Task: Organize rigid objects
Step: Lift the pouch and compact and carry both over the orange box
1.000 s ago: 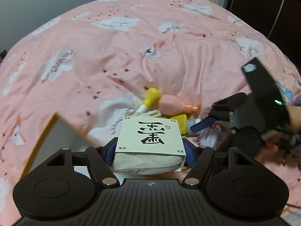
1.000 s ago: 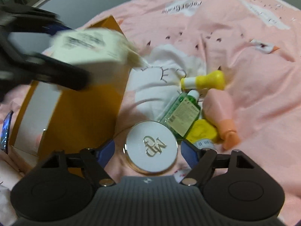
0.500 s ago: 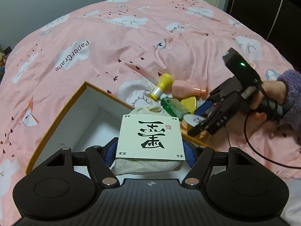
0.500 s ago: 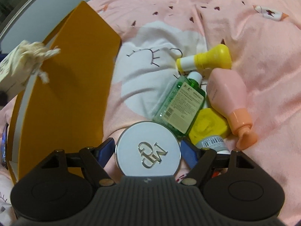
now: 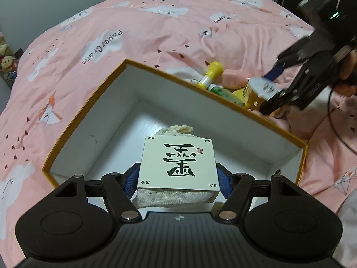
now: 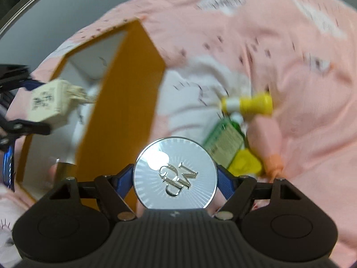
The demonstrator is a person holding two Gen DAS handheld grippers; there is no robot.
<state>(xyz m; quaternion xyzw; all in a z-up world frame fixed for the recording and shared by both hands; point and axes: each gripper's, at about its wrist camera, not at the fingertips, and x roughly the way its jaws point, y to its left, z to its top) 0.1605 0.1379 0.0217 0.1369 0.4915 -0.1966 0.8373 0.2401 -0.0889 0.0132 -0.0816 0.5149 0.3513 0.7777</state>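
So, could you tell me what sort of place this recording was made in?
Most likely a bedroom: the work happens on a bed with a pink cloud-print duvet, soft toys sit by the wall, and toiletry bottles lie beside an orange box.

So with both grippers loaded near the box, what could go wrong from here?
The right gripper carries the round silver compact level with the orange box's wall; it might clip the rim. The left gripper holds the cloth pouch over the box interior; two grippers converging there could collide.
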